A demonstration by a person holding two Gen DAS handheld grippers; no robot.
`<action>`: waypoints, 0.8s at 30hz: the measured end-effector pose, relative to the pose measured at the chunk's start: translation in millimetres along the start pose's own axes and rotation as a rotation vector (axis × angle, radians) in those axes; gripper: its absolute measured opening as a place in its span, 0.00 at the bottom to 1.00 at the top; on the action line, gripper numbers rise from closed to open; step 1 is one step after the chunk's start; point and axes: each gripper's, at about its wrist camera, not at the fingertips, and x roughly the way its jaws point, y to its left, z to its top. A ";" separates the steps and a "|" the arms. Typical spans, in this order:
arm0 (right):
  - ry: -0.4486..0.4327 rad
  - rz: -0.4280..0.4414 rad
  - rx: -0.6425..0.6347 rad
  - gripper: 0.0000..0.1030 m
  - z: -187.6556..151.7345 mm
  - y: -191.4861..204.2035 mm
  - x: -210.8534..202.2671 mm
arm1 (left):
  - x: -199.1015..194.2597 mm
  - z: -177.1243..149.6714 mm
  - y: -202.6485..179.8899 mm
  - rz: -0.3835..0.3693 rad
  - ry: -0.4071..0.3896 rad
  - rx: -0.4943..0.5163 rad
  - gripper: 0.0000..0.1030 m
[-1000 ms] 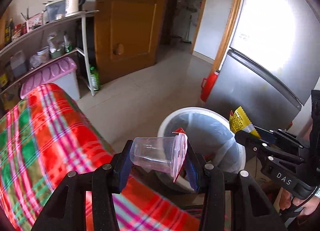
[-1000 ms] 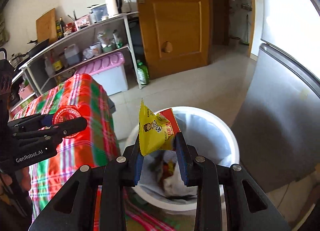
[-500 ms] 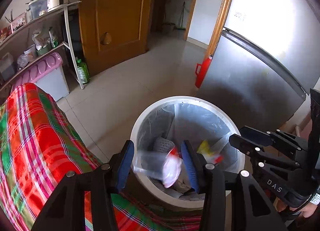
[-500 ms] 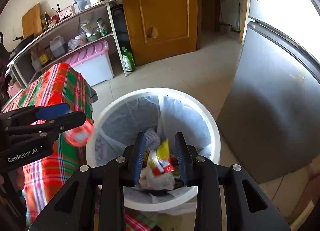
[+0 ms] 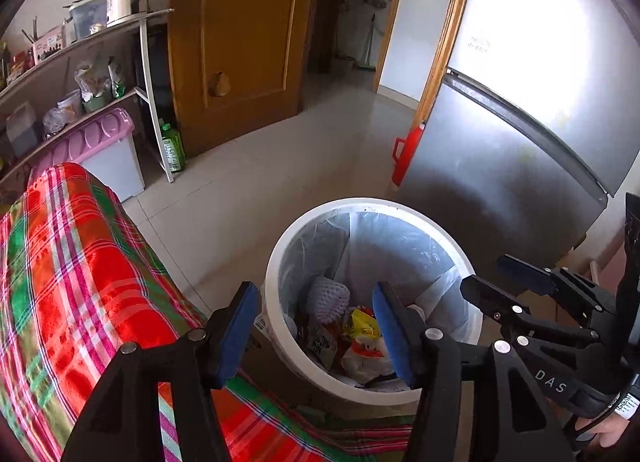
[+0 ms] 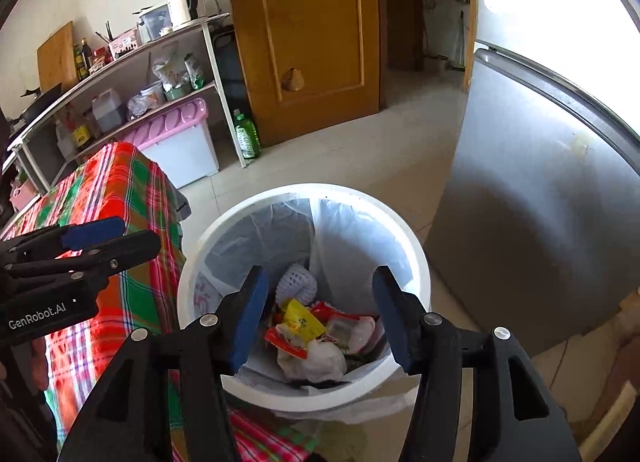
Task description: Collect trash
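Yellow wrapper (image 6: 303, 319) lies in the white bin (image 6: 192, 262), 6 o'clock side. Your left gripper (image 5: 314, 332) and right gripper (image 6: 320, 318) are both opening, nothing between the jaws. Risk: swinging toward the 9 o'clock tablecloth (image 5: 72, 262) could clip the rim (liner (image 6: 352, 234) looks loose).

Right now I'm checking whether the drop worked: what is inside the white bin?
Inside the white bin, a clear liner holds a yellow snack packet, red wrappers and white foam netting. Anything beneath the pile is covered.
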 end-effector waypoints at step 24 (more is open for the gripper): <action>-0.043 -0.026 0.050 0.54 -19.3 11.3 -21.3 | -35.4 -19.8 1.3 0.090 -0.083 -0.042 0.58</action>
